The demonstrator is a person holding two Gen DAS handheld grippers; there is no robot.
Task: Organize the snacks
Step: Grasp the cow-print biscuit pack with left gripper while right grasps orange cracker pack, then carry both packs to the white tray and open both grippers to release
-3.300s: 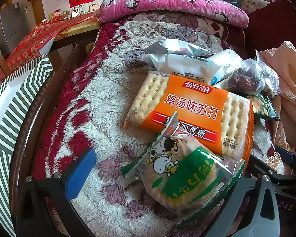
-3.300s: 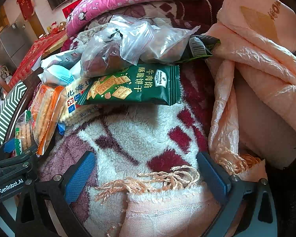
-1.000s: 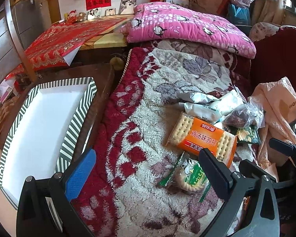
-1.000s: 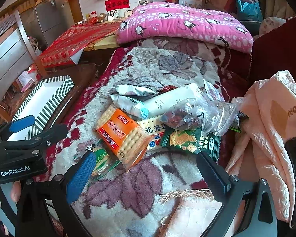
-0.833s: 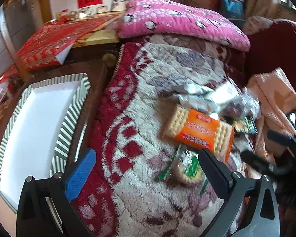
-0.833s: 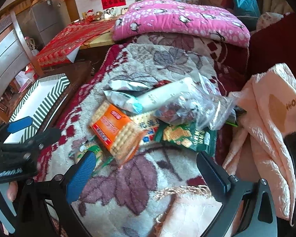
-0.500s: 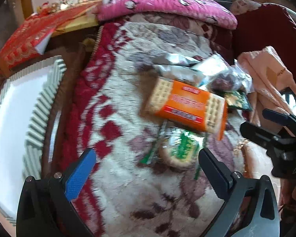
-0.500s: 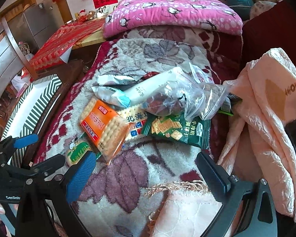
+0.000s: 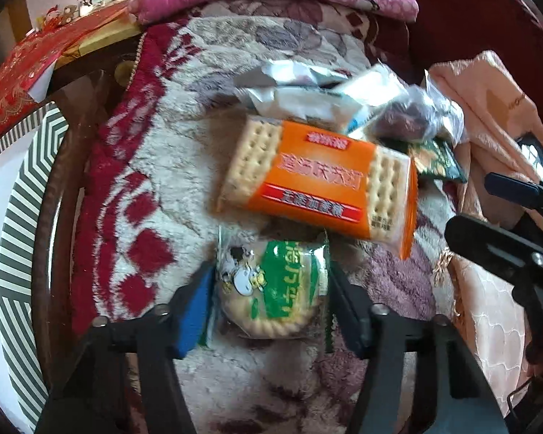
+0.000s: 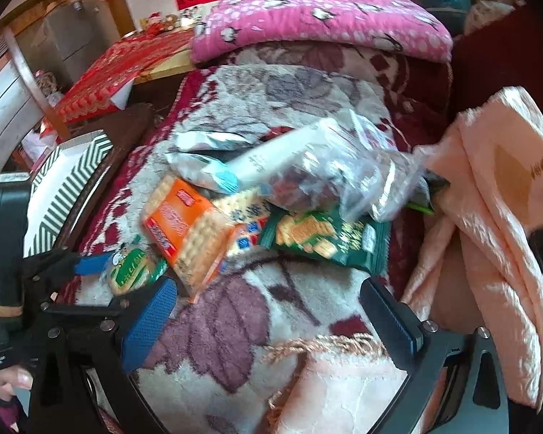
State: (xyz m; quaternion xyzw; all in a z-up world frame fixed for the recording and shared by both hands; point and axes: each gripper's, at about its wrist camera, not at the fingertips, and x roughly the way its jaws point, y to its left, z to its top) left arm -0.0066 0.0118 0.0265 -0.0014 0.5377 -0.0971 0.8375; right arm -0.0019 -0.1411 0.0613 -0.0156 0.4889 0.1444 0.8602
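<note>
My left gripper (image 9: 269, 302) is shut on a small green-and-white biscuit pack with a cow on it (image 9: 271, 289), which lies on the fleece blanket; it also shows in the right wrist view (image 10: 132, 267). Just beyond it lies an orange cracker pack (image 9: 322, 184). Behind that sit white and silver packets (image 9: 297, 101), a clear bag of dark snacks (image 9: 412, 119) and a dark green cracker bag (image 10: 325, 237). My right gripper (image 10: 268, 322) is open and empty, held over the blanket in front of the pile.
A white box with green-striped rim (image 9: 21, 217) stands left of the blanket, beyond a dark wooden edge (image 9: 61, 195). A pink pillow (image 10: 322, 18) lies at the back. A peach quilt (image 10: 488, 199) is bunched at the right. A red cloth (image 10: 126, 68) covers a table at back left.
My left gripper has moved down and forward to the cow biscuit pack and shut on it. My right gripper has stayed open and drifted a little closer to the pile.
</note>
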